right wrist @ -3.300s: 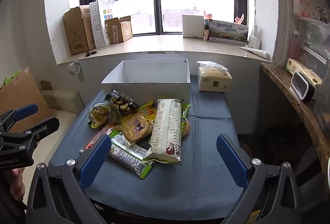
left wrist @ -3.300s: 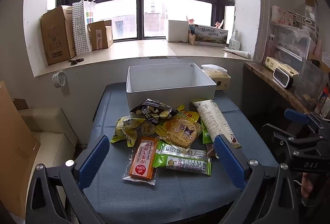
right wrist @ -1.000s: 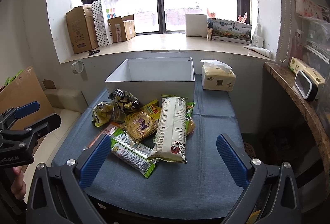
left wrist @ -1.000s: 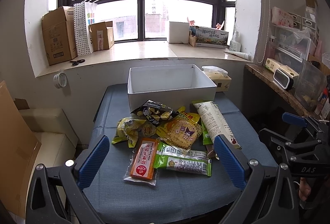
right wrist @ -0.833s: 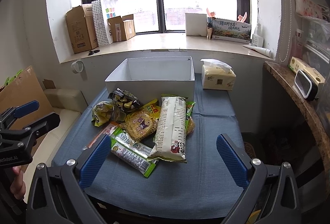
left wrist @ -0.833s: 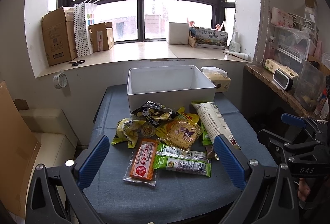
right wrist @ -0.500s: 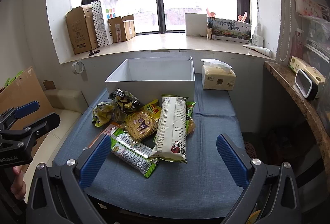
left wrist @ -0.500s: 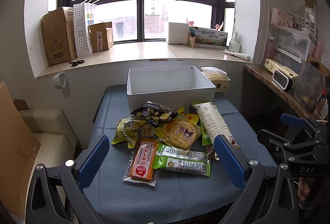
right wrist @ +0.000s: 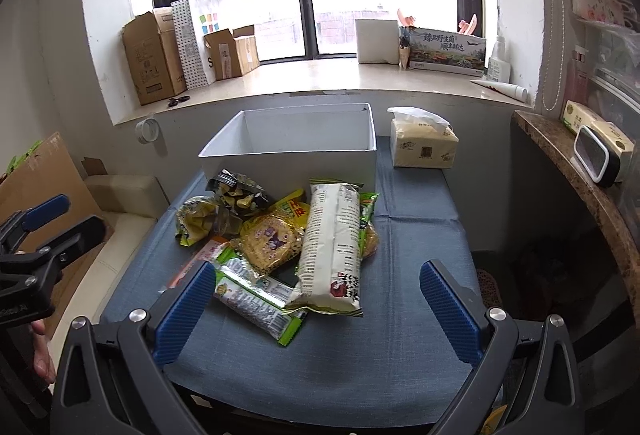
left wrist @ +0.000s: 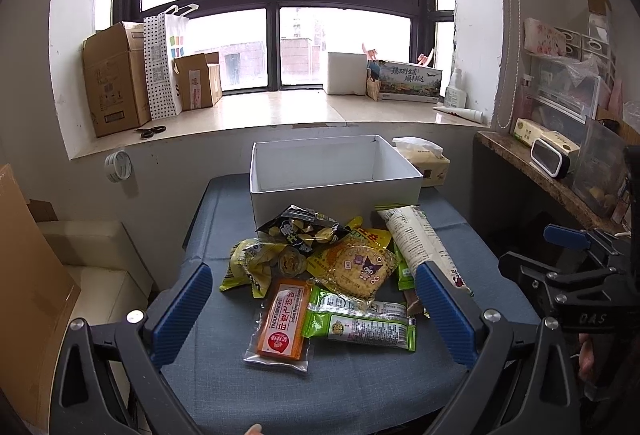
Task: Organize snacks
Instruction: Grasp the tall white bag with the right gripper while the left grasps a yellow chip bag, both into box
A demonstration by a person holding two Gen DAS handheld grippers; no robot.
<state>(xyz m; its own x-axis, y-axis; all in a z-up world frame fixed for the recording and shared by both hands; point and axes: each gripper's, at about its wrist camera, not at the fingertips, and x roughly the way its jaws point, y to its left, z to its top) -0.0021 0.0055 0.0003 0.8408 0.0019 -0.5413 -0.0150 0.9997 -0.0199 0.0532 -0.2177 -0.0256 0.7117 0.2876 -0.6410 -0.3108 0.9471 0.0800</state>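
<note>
Blue woven cloth covers the surface (left wrist: 360, 387), its weave fine and matte. At the far end stands a white box (left wrist: 336, 177), rectangular, open-topped, with smooth card walls; nothing shows inside it from either view. Just in front of it lies a loose heap of snacks, all outside the box. An orange flat packet (left wrist: 285, 323) in clear film lies nearest the left wrist camera, beside a green glossy wrapper (left wrist: 360, 323) laid crosswise. Above them a round biscuit pack (left wrist: 354, 269) in crinkled clear film overlaps a yellow packet (left wrist: 370, 237). A dark crumpled bag (left wrist: 302, 231) and a yellow-green crumpled bag (left wrist: 250, 263) lie toward the left of the heap. A long white bag (right wrist: 332, 247), tube-shaped and puffed, rests along the heap's right side, its printed end toward the cameras. A soft tissue pack (right wrist: 424, 145) sits right of the box.

The left gripper (left wrist: 312, 311) hangs over the near edge of the surface, its ribbed blue fingers (left wrist: 184, 311) wide apart and touching nothing. The right gripper (right wrist: 316, 311) hangs likewise, its blue fingers (right wrist: 450, 311) spread wide and empty. Each gripper appears at the margin of the other's view, held by a hand (right wrist: 42, 351).
</note>
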